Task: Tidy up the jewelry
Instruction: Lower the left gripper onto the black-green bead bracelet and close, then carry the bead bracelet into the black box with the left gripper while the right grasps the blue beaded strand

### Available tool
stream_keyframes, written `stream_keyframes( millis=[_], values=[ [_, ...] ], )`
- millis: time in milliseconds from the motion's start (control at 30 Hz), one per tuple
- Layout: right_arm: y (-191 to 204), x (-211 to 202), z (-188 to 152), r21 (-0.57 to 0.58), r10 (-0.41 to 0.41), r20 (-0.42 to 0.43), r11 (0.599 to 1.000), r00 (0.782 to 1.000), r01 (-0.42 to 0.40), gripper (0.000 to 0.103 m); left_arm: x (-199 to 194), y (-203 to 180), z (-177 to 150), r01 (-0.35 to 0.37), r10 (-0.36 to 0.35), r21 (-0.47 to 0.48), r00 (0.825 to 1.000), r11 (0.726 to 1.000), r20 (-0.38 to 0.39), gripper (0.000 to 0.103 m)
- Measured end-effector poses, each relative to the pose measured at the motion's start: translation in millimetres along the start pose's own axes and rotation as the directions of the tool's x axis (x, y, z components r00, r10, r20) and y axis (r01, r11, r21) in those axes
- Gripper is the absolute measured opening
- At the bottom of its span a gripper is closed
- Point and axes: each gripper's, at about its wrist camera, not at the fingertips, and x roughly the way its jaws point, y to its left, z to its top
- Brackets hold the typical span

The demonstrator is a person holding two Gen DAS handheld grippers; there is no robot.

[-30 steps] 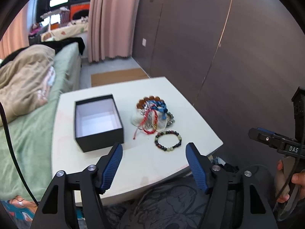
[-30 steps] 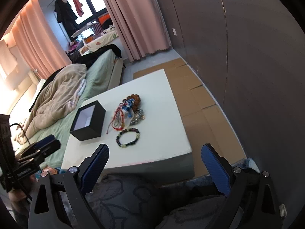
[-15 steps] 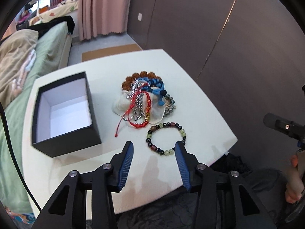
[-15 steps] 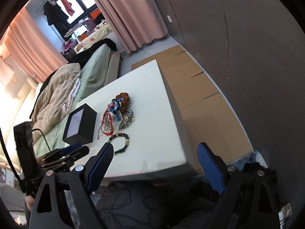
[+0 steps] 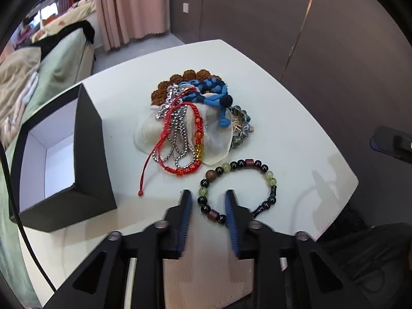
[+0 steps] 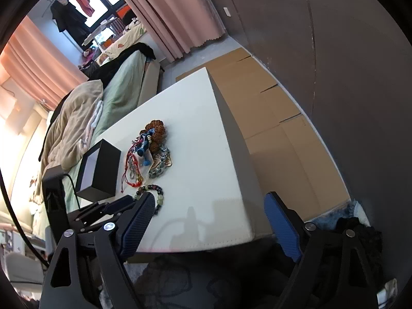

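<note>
Right now I am straddling the near arc of the dark and green round-bead stretch bracelet (image 5: 238, 189), lying on the white table (image 5: 296, 118) beside the tangled heap, my left claw (image 5: 208, 198) narrowly parted, gripping nothing. It is looking light, floppy and slippery, so I am aiming across the strand. My right claw (image 6: 208, 221) is gaping wide, empty.

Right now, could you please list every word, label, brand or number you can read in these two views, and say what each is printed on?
No text can be read in either view.
The black box shows no label or brand on its walls.
The beaded bracelet between the fingers of the left gripper carries no lettering.
The right gripper shows no marking.
The wall plate is blank.
</note>
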Motion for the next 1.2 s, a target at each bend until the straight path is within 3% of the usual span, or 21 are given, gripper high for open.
stream_keyframes(
  millis=[33, 133, 267, 467, 833, 1000, 1067, 1133, 1200],
  values=[
    [-1, 3, 1, 0.004, 0.006, -0.007, 1.000, 1.000, -0.006, 0.083, 0, 0, 0, -0.006, 0.006, 0.003, 1.000, 1.000, 0.005, 0.008],
    [0, 9, 5, 0.011, 0.026, -0.021, 1.000, 0.999, -0.026, 0.079, -5, 10, 3, 0.063, -0.062, -0.043, 0.998, 0.997, 0.027, 0.008],
    [9, 13, 10, -0.004, 0.050, -0.026, 0.999, 0.998, -0.050, 0.076, -23, 23, 6, 0.103, -0.097, -0.074, 0.992, 0.992, 0.081, 0.008],
    [38, 33, 31, -0.044, 0.091, -0.057, 0.995, 0.994, -0.093, 0.060, -56, 34, 9, 0.140, -0.123, -0.097, 0.979, 0.985, 0.160, 0.008],
    [94, 88, 52, -0.133, 0.089, -0.161, 0.985, 0.983, -0.111, 0.047, -112, 76, 14, 0.067, -0.020, -0.157, 0.958, 0.985, 0.286, 0.008],
    [109, 109, 58, -0.196, 0.026, -0.197, 0.978, 0.980, -0.066, 0.044, -130, 97, 9, 0.029, 0.036, -0.198, 0.947, 0.980, 0.319, 0.008],
    [113, 117, 60, -0.214, 0.010, -0.213, 0.975, 0.977, -0.056, 0.036, -137, 105, 6, 0.017, 0.056, -0.216, 0.943, 0.976, 0.327, 0.008],
    [116, 125, 61, -0.223, -0.003, -0.228, 0.974, 0.974, -0.049, 0.010, -143, 113, 2, 0.008, 0.073, -0.233, 0.940, 0.972, 0.335, 0.008],
    [116, 126, 61, -0.226, -0.006, -0.217, 0.973, 0.976, -0.044, 0.010, -149, 118, -1, 0.004, 0.082, -0.243, 0.937, 0.970, 0.341, 0.008]
  ],
)
